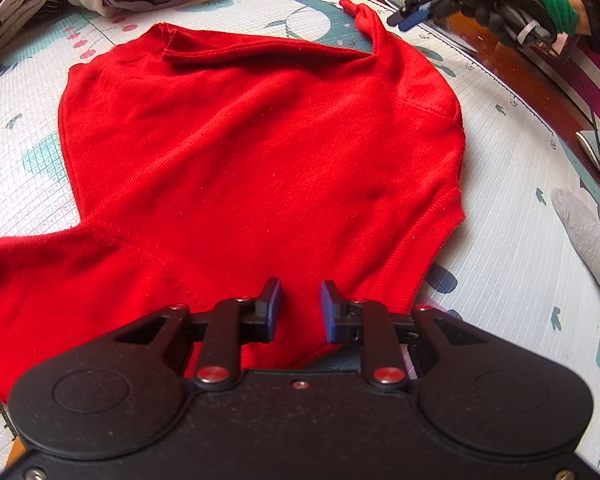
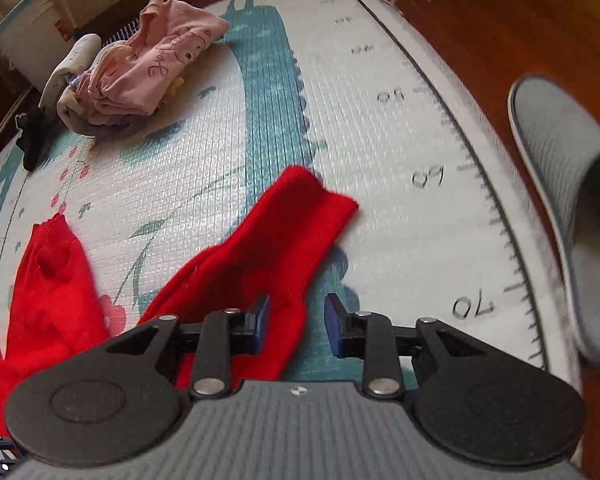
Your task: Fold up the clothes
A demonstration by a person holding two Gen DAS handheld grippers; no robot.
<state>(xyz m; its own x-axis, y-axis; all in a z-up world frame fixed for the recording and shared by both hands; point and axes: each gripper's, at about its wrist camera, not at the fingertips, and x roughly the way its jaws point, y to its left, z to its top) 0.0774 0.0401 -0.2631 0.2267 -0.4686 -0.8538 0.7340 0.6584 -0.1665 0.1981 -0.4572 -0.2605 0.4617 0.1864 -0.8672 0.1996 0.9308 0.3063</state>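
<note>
The red sweater point(image 1: 240, 152) lies flat on the play mat point(image 1: 500, 240), its near sleeve cut off; one sleeve point(image 2: 268, 240) points toward the mat's ruler edge. Left gripper point(image 1: 300, 306) narrowly parted over cloth, right gripper point(image 2: 296, 320) parted, holding nothing.

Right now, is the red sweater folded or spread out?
Mostly spread: the sweater lies flat on the mat; only its top edge is turned over.

A plain bright red knitted sweater point(image 1: 260, 160) is lying on a white foam play mat point(image 1: 500, 240) that is showing a fine grid texture, teal leaf and animal shapes, small pink-red cherries and a black ruler scale with numbers along its edge. A heap of pale pink, lilac and cream clothes point(image 2: 148, 76), one bearing dark script lettering, is sitting beyond it. A grey felt slipper point(image 2: 560, 184) is resting on the reddish-brown wooden floor point(image 2: 500, 20), and the black claw point(image 1: 300, 304) is showing blue pads point(image 1: 275, 304).
</note>
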